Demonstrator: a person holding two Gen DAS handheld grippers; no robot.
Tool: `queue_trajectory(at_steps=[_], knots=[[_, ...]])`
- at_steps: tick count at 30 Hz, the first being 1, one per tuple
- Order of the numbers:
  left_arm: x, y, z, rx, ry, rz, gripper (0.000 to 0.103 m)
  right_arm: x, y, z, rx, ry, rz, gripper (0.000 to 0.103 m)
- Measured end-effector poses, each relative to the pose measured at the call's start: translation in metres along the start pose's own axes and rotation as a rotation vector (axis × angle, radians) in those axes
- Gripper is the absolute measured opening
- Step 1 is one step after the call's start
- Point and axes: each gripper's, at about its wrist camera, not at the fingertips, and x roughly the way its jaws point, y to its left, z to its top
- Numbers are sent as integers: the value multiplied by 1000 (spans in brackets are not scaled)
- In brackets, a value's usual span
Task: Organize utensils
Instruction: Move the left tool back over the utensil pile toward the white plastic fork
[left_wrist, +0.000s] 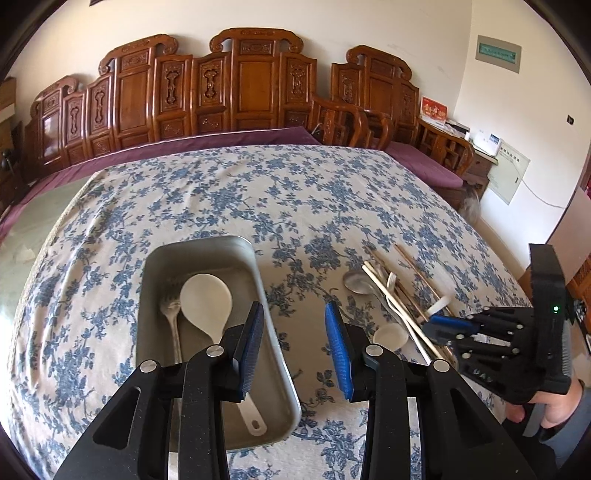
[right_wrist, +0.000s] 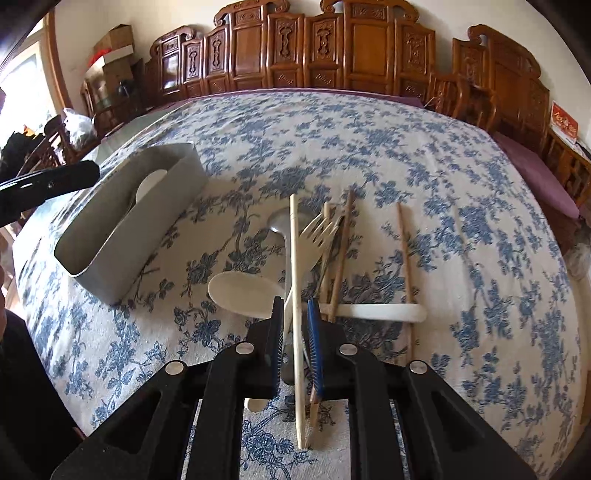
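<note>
A metal tray (left_wrist: 273, 339) on the floral cloth holds a white rice paddle (left_wrist: 207, 302) and a metal fork (left_wrist: 171, 321). My left gripper (left_wrist: 295, 350) is open and empty, hovering over the tray's right rim. A pile of utensils lies to the right: a pale chopstick (right_wrist: 294, 280), a plastic fork (right_wrist: 317, 232), a metal spoon (right_wrist: 282, 225), a white spoon (right_wrist: 243, 291), brown chopsticks (right_wrist: 341, 254). My right gripper (right_wrist: 295, 343) is low over the pile, its jaws narrowly apart around the pale chopstick; contact is unclear. The tray also shows in the right wrist view (right_wrist: 122, 236).
The table is covered by a blue floral cloth (left_wrist: 258, 192). Carved wooden benches (left_wrist: 240, 85) with purple cushions stand behind it. A separate brown chopstick (right_wrist: 406, 266) and a white flat spoon (right_wrist: 380, 312) lie right of the pile.
</note>
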Motion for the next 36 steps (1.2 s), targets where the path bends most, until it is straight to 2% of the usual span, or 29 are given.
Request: queue_trajectory(at_steps=[7,18,22,28,36], knots=[[2,-9,-2,21,6,-11,33,12,2,-6,-23,45,-11,16],[4,-19,-9,40,10,0,33,7,-1,-8,-12,22,6,3],[4,-25,-11,46,6,1,33,4,-8,-10,9,16,11,3],[4,-35,-15,64,3,-2,33,-7,-19,-12,49,-24,39,3],[10,-40,-18,78,19,-2,33,-25,-17,-5,40,-109,87,3]])
